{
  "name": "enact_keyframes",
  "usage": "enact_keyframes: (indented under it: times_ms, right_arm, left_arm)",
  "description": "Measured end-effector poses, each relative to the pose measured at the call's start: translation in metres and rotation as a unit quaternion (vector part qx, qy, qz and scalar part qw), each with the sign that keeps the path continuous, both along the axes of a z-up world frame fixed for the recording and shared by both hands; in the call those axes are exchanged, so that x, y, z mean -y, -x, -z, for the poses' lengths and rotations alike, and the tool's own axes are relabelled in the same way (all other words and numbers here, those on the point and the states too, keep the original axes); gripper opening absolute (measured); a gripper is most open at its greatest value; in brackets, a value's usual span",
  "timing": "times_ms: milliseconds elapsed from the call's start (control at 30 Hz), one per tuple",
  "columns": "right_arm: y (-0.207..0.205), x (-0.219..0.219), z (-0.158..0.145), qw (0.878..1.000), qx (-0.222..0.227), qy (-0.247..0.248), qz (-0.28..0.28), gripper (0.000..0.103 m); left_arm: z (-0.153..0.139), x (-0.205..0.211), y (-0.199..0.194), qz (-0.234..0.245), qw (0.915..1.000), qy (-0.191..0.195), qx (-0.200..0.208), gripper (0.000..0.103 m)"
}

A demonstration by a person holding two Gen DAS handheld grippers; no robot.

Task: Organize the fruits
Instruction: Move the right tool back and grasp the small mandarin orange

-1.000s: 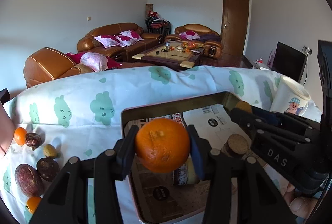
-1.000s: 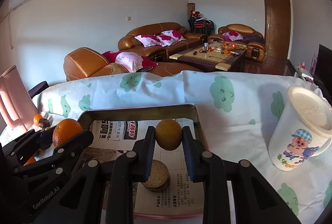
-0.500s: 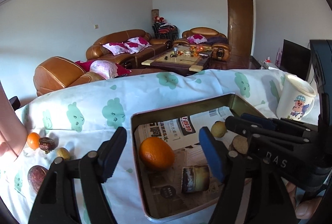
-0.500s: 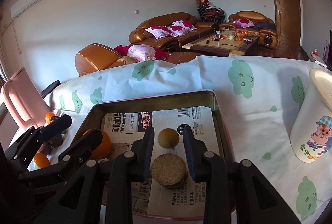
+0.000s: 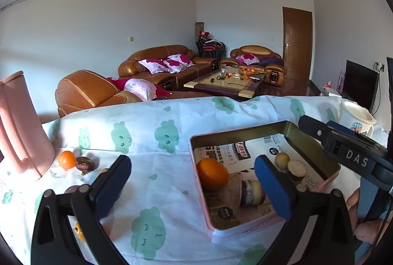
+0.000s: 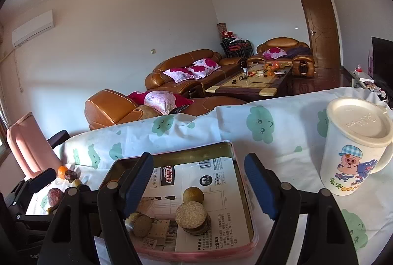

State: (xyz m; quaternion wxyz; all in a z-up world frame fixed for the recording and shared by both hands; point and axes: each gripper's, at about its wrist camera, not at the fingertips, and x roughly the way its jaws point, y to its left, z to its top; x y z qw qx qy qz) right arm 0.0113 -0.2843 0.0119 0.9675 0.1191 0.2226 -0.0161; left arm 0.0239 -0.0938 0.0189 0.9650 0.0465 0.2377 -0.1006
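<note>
A pink-rimmed metal tray lined with newspaper sits on the cloud-print cloth. An orange lies loose at its left side. A small yellow-green fruit rests near the far right, beside a stack of round biscuits. My left gripper hovers over the tray's left wall, jaws opening wide, nothing between the pads. My right gripper hangs above the tray, jaws opening too, the yellow-green fruit lying free below them. Several loose fruits, among them a small orange and a dark fruit, lie on the cloth at the left.
A pink jug stands at the far left by the loose fruits. A lidded cartoon mug stands right of the tray. A small jar lies inside the tray. Sofas and a coffee table lie beyond the table's far edge.
Both grippers opened and let go: the orange and the yellow-green fruit now lie in the tray. The left gripper drew back toward the left; the right one pulled back slightly.
</note>
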Motion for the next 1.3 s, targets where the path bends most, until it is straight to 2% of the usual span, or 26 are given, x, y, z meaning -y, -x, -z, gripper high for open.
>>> enact_keyframes:
  times_ms: [167,500,1300]
  right_arm:
    - [0.005,-0.001,0.001,1.000,0.007,-0.003,0.014,0.078]
    - [0.027,-0.024,0.000,0.999,0.015,0.018,0.032,0.078]
    - [0.048,-0.129,0.001,0.998,0.005,0.044,-0.036,0.078]
  left_arm:
    - [0.006,-0.014,0.007,-0.017,0.9997,-0.016,0.011,0.102]
    - [0.010,-0.033,0.013,-0.016,0.9998,-0.013,-0.002,0.102]
    - [0.009,-0.133,0.016,-0.047,0.9989,-0.007,-0.007,0.102]
